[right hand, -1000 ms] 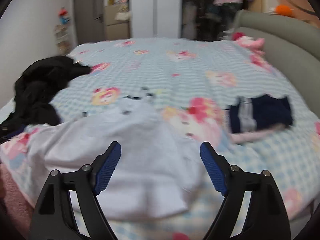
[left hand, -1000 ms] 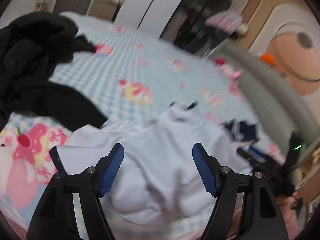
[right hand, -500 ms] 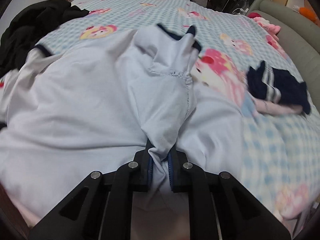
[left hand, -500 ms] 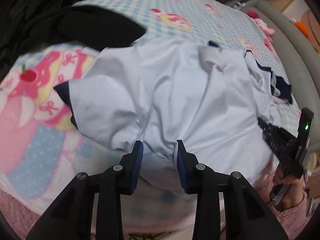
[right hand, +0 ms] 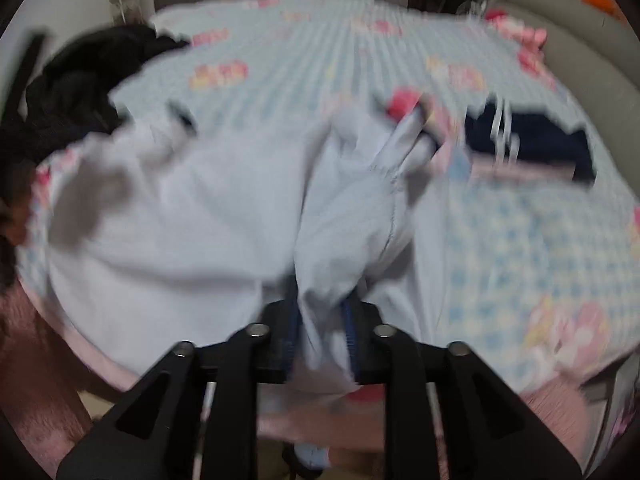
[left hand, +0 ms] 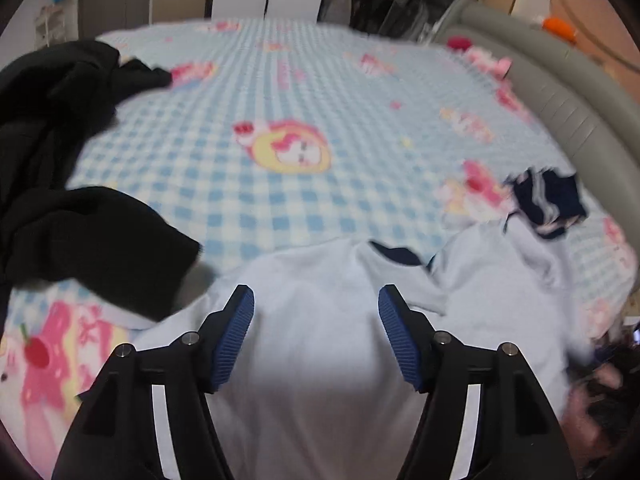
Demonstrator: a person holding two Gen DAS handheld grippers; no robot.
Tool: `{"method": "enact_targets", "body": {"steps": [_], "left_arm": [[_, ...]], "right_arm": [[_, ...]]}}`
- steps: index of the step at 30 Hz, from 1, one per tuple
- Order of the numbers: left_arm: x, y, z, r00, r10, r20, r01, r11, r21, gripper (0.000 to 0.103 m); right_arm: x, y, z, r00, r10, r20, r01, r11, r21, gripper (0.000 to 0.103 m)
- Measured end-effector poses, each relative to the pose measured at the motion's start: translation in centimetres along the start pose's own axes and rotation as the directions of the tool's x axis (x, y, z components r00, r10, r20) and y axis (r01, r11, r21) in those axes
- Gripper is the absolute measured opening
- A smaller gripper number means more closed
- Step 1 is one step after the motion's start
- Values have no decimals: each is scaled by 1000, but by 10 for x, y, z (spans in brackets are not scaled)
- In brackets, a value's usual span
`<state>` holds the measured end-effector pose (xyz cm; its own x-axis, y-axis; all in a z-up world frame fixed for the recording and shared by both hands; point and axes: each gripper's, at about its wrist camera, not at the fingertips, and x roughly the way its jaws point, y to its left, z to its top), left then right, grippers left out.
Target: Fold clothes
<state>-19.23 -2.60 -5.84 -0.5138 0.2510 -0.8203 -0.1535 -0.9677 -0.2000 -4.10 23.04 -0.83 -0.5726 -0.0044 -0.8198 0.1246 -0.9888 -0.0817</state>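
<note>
Soft pale-blue shirt, crumpled folds, on checkered fleece bedspread

A: Dim, soft indoor light, no glare; both views bulge with dark fisheye corners.
B: The right wrist view smears worst; the bed blurs in both.

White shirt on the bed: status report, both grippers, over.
Left gripper jaws opening, clear above the white shirt. Right gripper jaws opening, bunched shirt fabric between the pads. Black clothes overlap the shirt's left edge.
</note>
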Motion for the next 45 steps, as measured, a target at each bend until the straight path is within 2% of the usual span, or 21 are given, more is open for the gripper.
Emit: {"method": "enact_targets", "body": {"steps": [2, 3, 6, 9, 11, 13, 17, 20, 22, 23, 24, 25, 27, 29, 30, 31, 33, 34, 36, 41, 45], "left_arm": [[16, -5, -6, 998, 14, -67, -13, 1000, 12, 67], [19, -9, -16, 996, 22, -82, -20, 1000, 23, 67], [18, -12, -41, 994, 52, -96, -46, 997, 59, 67], [5, 0, -54, 994, 4, -107, -6, 1000, -14, 67], [-5, 8, -62, 993, -21, -115, 15, 999, -47, 67], [-14, 14, -72, 991, -37, -126, 28, 997, -67, 68], [-22, 10, -89, 985, -26, -170, 30, 999, 20, 71], [-38, 3, -73, 996, 15, -92, -4, 994, 111, 71], [-46, -1, -53, 1000, 22, -8, -20, 988, 151, 74], [-45, -3, -43, 1000, 14, 20, -17, 987, 161, 78], [-38, -3, -34, 1000, -6, 15, 3, 987, 162, 84], [-23, -3, -26, 1000, -20, -25, 23, 988, 155, 84], [11, -3, -19, 990, 39, -137, -17, 988, 154, 84], [30, -9, -24, 981, 73, -181, -40, 983, 179, 84], [30, -11, -30, 983, 69, -172, -37, 982, 185, 83], [30, -14, -36, 984, 65, -163, -33, 981, 191, 72], [23, -14, -45, 990, 21, -142, 3, 986, 168, 47], [17, -14, -49, 992, 2, -130, 18, 988, 156, 33], [7, -13, -51, 994, -3, -108, 20, 987, 160, 20], [-24, -9, -21, 998, -47, -42, 51, 992, 115, 9], [-82, -7, 48, 997, -14, 82, 4, 991, 131, 4]], "right_arm": [[-6, 0, 20, 998, -21, 64, 21, 1000, 7, 58], [-3, -2, 29, 996, -27, 81, 26, 1000, 9, 61], [17, 7, 50, 996, -33, 88, 34, 999, -8, 62], [53, 20, 50, 999, -34, 29, 35, 998, -42, 63], [82, 22, 38, 998, -44, -49, 41, 997, -64, 63], [91, 23, 20, 997, -49, -65, 45, 997, -69, 63], [77, 13, -5, 997, -36, -70, 32, 998, -59, 63], [63, 4, 2, 996, 0, -90, -6, 998, -59, 63], [51, -3, 18, 1000, -4, -28, 3, 999, -48, 66], [48, -9, 30, 1000, -24, 13, 25, 999, -33, 75], [49, -15, 40, 998, -42, 38, 42, 999, -16, 89], [54, -20, 49, 997, -57, 58, 57, 998, 3, 95], [80, -28, 59, 997, -77, -2, 77, 997, 21, 97], [109, -33, 61, 991, -70, -112, 73, 997, 19, 97], [112, -32, 56, 991, -42, -128, 45, 999, 23, 96], [116, -31, 51, 990, -14, -144, 18, 999, 26, 93], [111, -27, 44, 989, 32, -143, -29, 999, 25, 60], [105, -24, 41, 990, 53, -133, -50, 999, 21, 51], [95, -17, 39, 992, 61, -114, -62, 998, -5, 24], [63, -20, 65, 996, 88, -31, -88, 996, 5, 13], [28, -30, 115, 991, 94, 91, -97, 995, 29, 12]]}}
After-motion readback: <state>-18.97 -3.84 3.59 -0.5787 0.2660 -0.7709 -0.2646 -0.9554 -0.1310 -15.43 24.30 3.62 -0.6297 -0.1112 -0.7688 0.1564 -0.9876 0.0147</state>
